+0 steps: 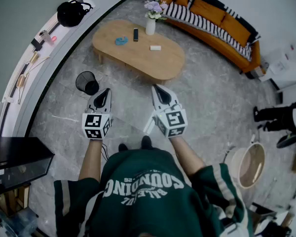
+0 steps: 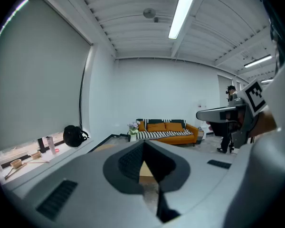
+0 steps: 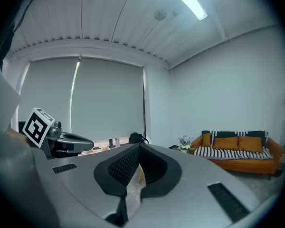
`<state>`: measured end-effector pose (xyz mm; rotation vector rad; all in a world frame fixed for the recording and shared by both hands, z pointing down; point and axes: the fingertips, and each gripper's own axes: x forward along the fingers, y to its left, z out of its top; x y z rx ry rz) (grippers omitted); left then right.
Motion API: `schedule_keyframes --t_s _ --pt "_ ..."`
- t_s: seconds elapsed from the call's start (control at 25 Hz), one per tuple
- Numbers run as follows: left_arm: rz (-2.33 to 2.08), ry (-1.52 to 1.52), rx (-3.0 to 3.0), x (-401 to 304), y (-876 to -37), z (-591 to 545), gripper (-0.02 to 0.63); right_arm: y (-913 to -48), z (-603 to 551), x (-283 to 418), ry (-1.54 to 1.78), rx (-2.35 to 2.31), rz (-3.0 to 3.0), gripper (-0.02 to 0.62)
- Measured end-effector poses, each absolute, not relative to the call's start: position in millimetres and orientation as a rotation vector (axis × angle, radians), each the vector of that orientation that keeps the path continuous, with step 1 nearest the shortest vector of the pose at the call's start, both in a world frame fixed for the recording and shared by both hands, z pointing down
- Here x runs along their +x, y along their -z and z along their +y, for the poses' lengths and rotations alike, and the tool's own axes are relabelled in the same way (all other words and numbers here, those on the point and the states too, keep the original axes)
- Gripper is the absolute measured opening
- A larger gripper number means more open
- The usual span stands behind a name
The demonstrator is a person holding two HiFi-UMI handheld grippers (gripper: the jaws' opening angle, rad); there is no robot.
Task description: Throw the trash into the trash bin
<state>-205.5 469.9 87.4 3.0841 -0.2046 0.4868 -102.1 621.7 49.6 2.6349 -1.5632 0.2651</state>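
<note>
The right gripper has its fingers pressed together on a pale, crinkled paper scrap. The scrap's long axis runs along the slot between the fingers, from just behind the tips back towards the gripper's body. Its far end points the way the gripper points. It looks cream-white and creased, thin enough that the fingers meet around it.

In the head view both forearms reach forward from the waist, side by side. Each marker cube faces up and both sets of tips aim far, tilted slightly down towards the oval wooden counter. The right gripper is nearer the counter's near edge.

The left gripper is just near and right of the black mesh trash bin, which stands upright on the floor at the counter's near-left end. The left gripper also has its fingers closed to a point. Only counter and floor show through the slot behind the tips.

On the counter lie a blue thing, a black remote and a small white piece.
</note>
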Motion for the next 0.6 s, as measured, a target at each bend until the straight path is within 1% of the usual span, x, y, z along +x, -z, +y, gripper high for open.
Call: schedule_keyframes --t_s 0.6 --pt "-0.273 -0.51 3.063 -177.1 -89.2 489.9 0.002 -58.9 625.5 -90.1 -0.323 2.552 -1.721 0.002"
